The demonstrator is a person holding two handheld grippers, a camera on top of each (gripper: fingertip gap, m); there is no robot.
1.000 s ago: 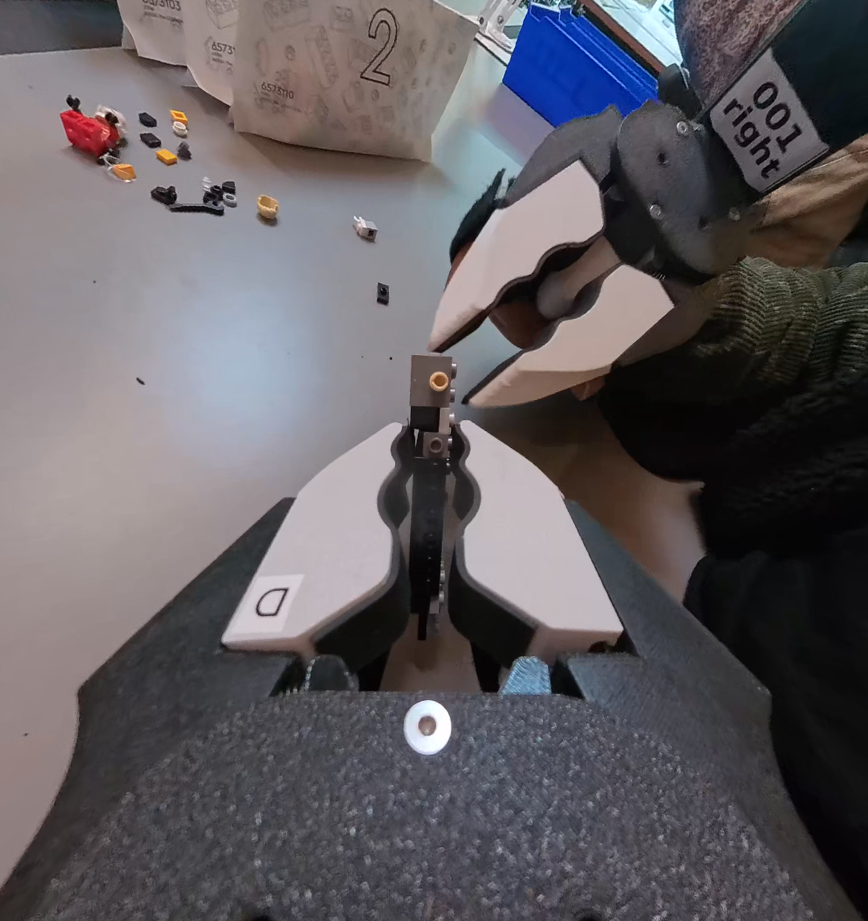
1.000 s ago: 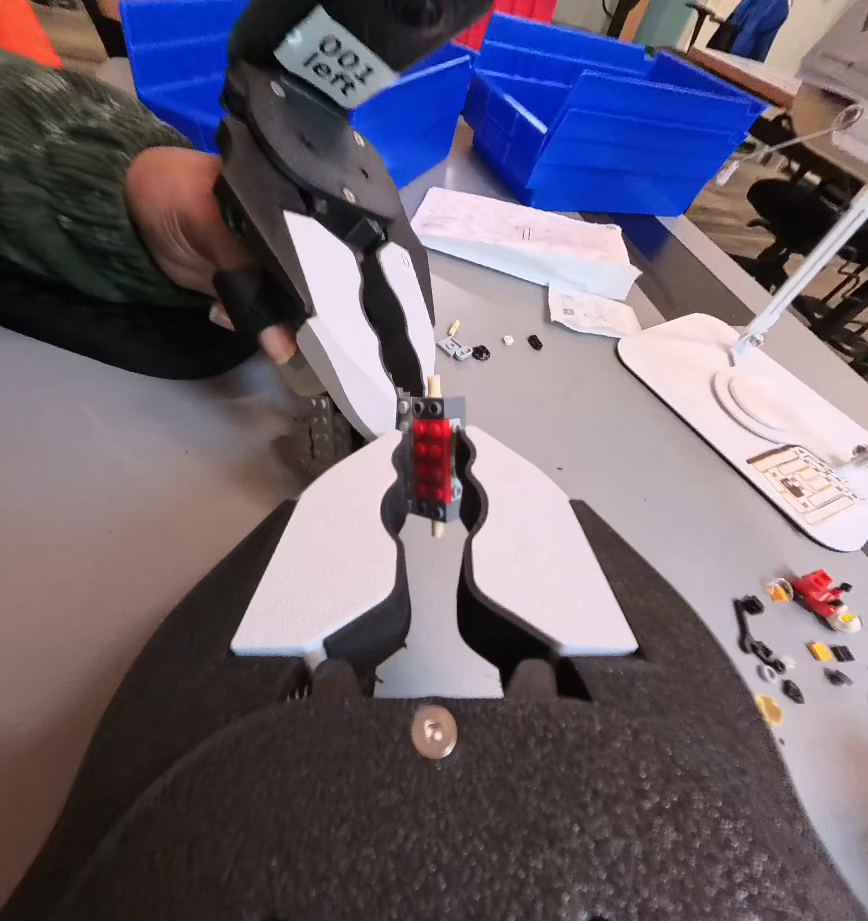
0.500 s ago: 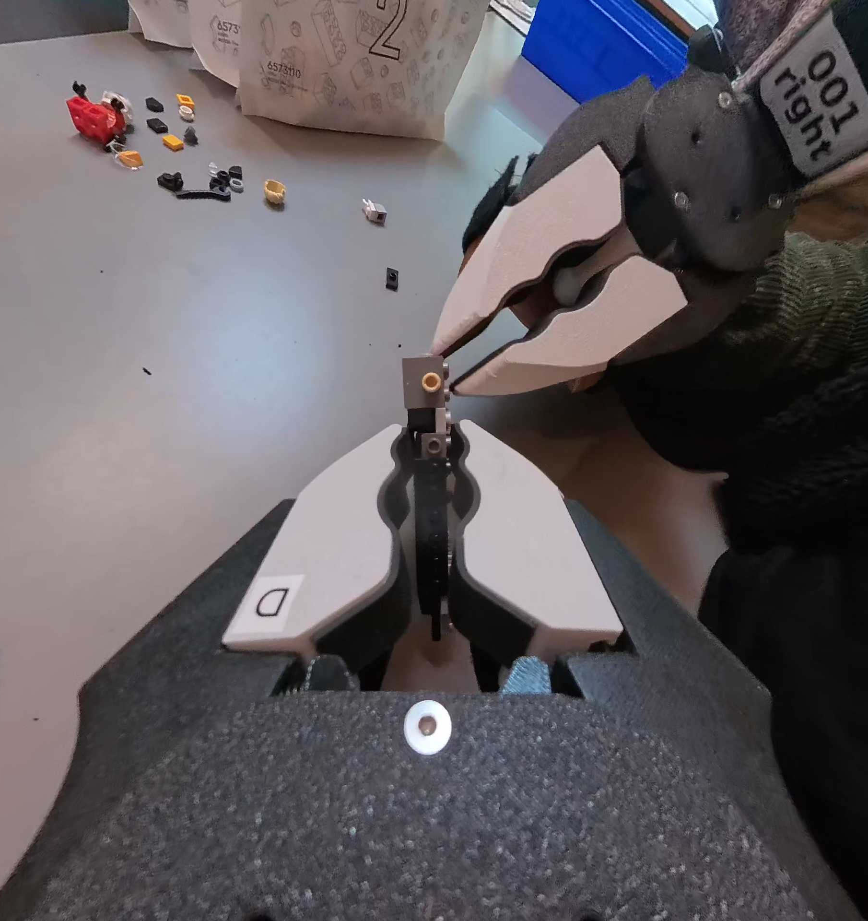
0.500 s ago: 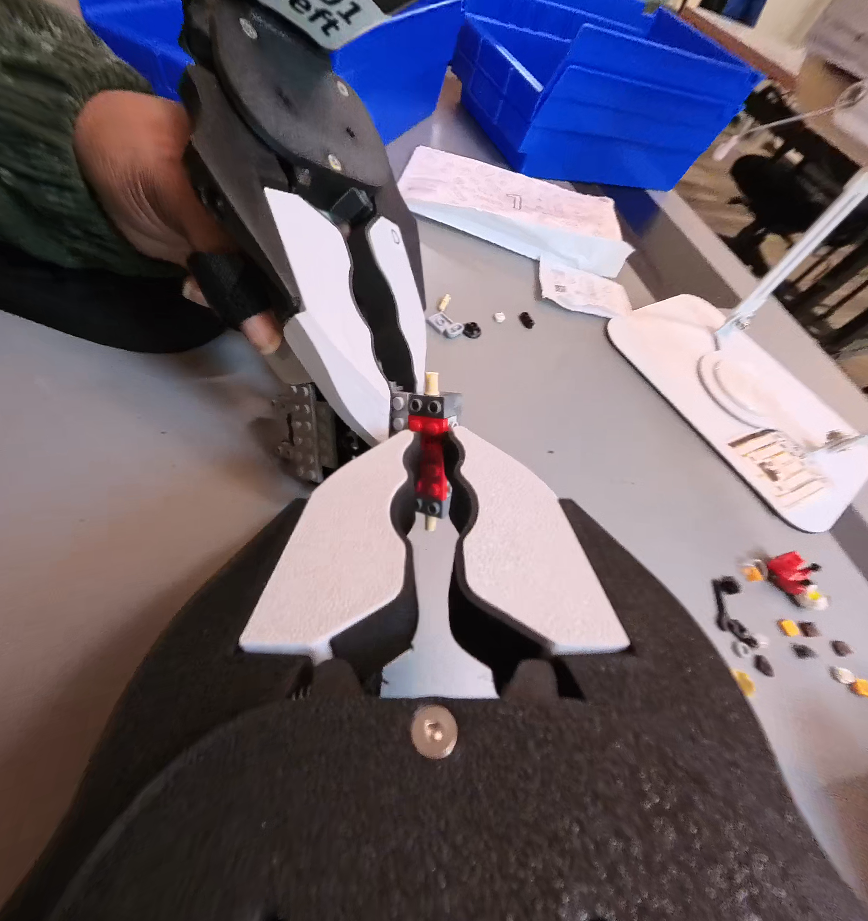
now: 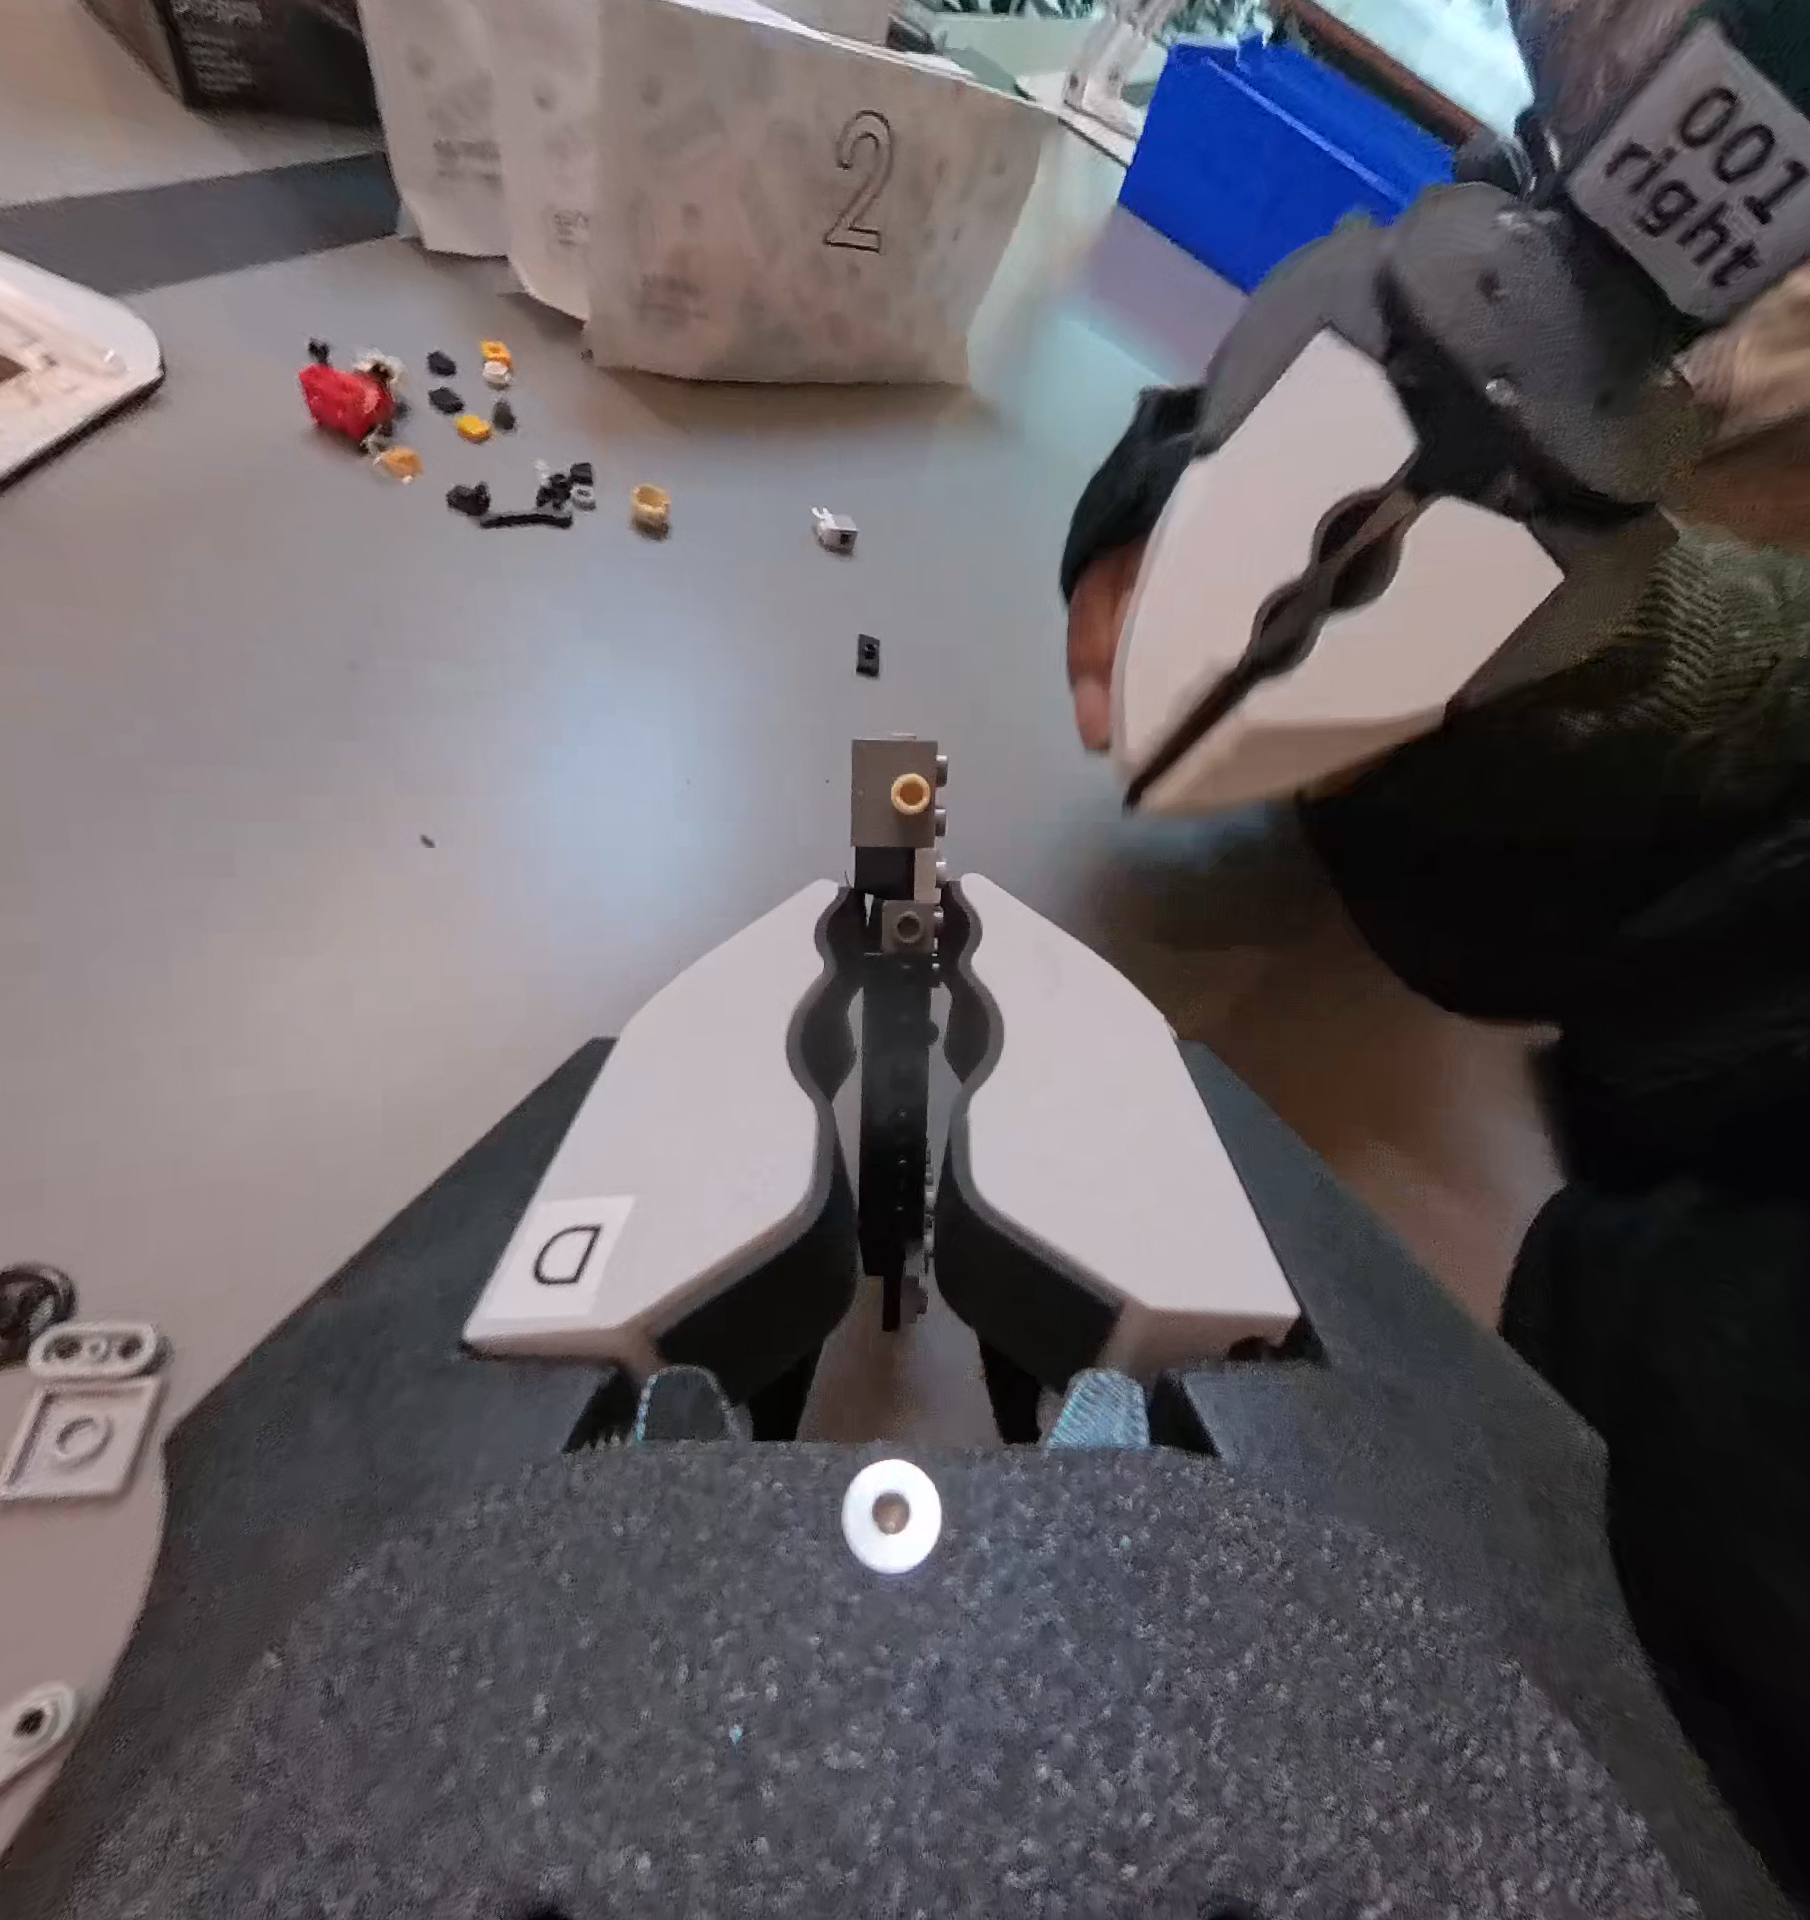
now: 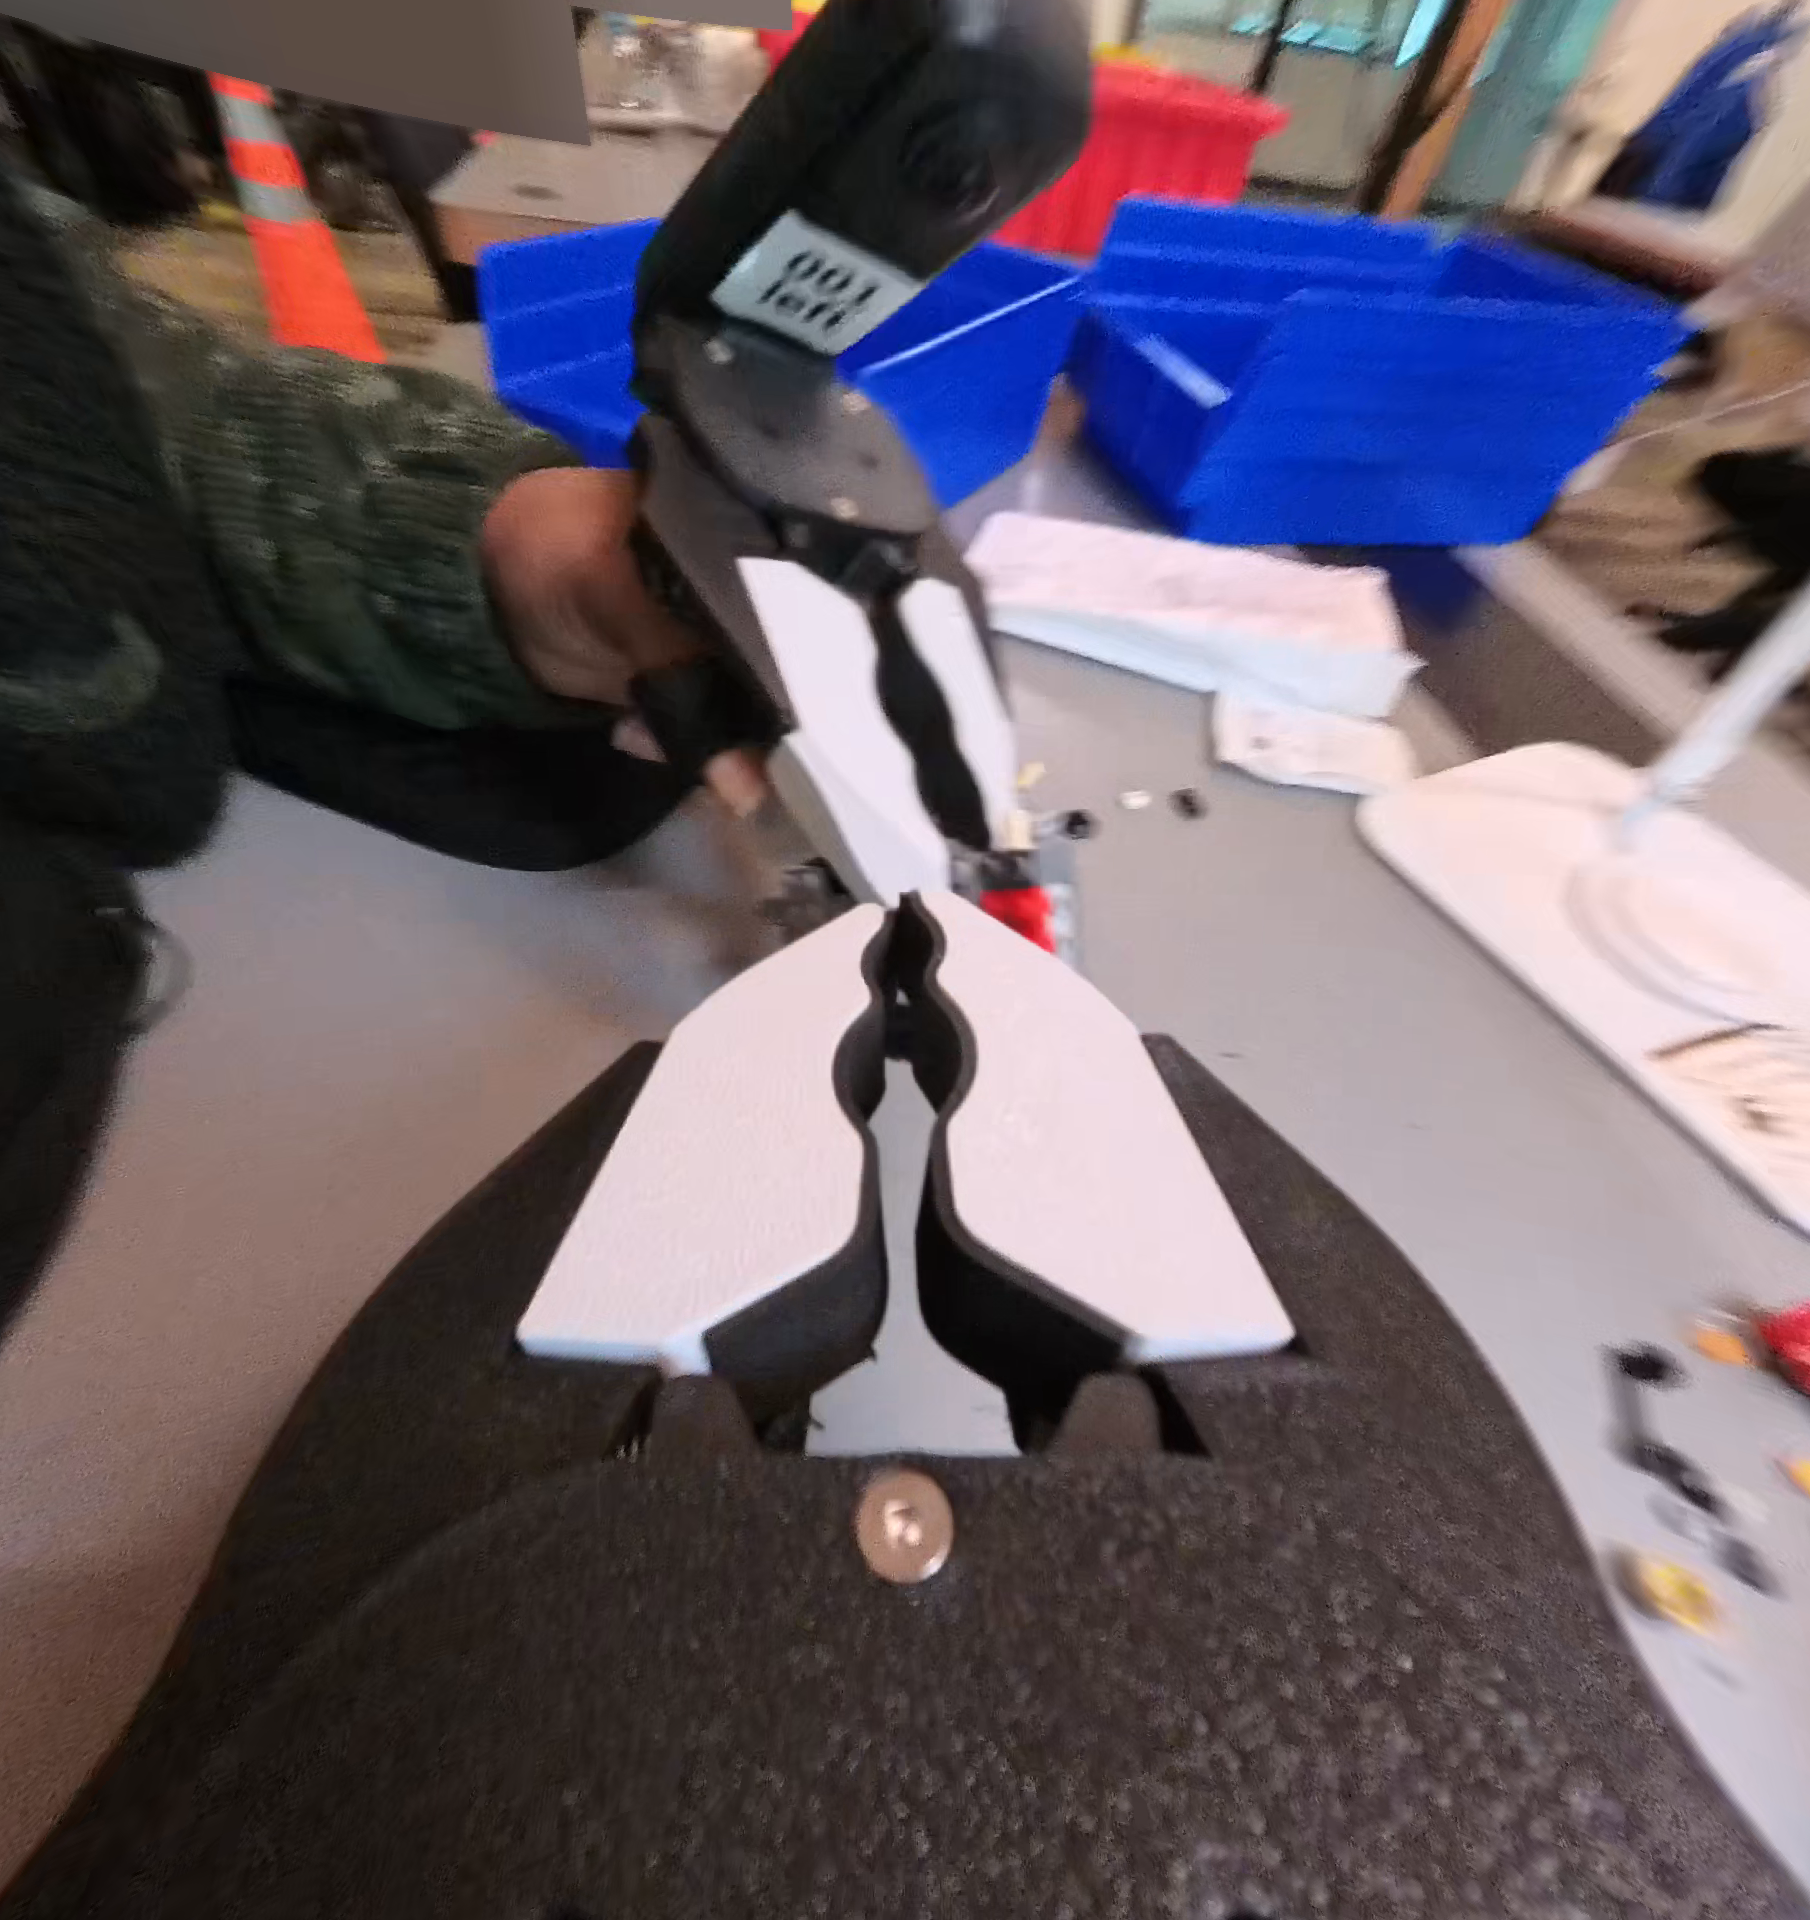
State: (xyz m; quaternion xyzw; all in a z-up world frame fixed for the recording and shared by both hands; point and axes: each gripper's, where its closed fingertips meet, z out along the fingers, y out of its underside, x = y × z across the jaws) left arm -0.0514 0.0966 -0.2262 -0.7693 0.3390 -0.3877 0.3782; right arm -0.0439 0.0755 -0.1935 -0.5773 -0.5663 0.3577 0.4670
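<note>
The left gripper (image 5: 899,894) is clamped on a small brick assembly of grey, black and red studded plastic with a tan pin (image 5: 897,831). It grips the long black lower part, so the grey block end juts clear of the fingertips above the grey table (image 5: 257,831), presumably for access. The right gripper (image 6: 909,909) has its jaws closed together, with nothing visible between them, and sits just beside the assembly's red part, not touching. Loose small bricks (image 5: 465,447) lie well apart, near white paper bags (image 5: 776,208).
</note>
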